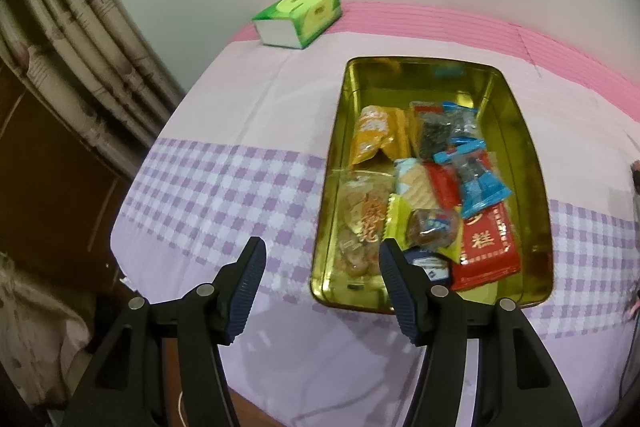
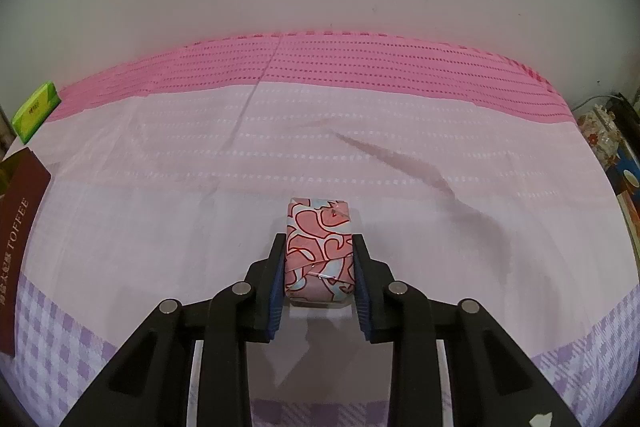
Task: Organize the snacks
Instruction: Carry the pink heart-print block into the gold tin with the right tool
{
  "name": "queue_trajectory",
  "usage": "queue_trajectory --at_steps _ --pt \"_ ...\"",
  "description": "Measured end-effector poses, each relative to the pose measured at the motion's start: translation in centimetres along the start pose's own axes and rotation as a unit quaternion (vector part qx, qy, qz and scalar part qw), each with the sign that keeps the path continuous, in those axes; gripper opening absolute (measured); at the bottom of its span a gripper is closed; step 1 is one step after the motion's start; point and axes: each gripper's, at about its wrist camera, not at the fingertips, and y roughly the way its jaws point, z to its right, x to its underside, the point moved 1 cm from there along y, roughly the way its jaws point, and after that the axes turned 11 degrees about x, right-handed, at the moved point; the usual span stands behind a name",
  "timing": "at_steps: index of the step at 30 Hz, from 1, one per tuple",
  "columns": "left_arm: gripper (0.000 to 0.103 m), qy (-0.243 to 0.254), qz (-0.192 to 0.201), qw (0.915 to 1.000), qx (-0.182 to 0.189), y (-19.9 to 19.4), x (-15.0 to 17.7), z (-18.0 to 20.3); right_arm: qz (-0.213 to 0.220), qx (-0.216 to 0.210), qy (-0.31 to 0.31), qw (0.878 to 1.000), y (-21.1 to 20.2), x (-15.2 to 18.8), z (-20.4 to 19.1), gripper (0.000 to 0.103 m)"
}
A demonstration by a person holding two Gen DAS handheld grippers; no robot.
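Now your right hand-held gripper [image 2: 319,259] is clamped on the pink packet [image 2: 319,247], its pads against both long sides, with the packet low over or on the cloth-covered surface [image 2: 160,187]; contact underneath can't be judged. The tin [image 1: 532,147], already holding many snacks, sits well to the packet's left; only its maroon TOFFEE side [image 2: 20,239] shows at the edge of the right wrist view. Lift straight up first so the wrapper doesn't drag the cloth, then carry it left over the tin's rim. The far end of the tin looks bare, so aim there. Your left hand-held gripper [image 1: 322,265] hangs open and empty at the tin's near corner; keep it out of the path.
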Motion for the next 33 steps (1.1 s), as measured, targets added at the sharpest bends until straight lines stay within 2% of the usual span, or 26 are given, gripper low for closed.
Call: queue_trajectory --at_steps 9,14,22,33 --pt "0.062 -0.020 0.004 0.9998 0.004 0.3 1.0 -1.2 0.008 -0.047 0.009 0.999 -4.2 -0.1 -2.0 0.027" --pt "0.063 -0.023 0.005 0.9997 0.006 0.3 1.2 -1.5 0.029 -0.090 -0.021 0.995 -8.0 -0.5 -6.1 0.027" --pt "0.063 -0.039 0.007 0.9991 0.012 0.5 1.5 -2.8 0.058 -0.161 -0.082 0.982 -13.6 -0.7 -13.7 0.027" --pt "0.063 -0.049 0.013 0.9986 0.013 0.3 1.7 -3.9 0.068 -0.199 -0.144 0.967 -17.6 -0.1 -20.8 0.027"
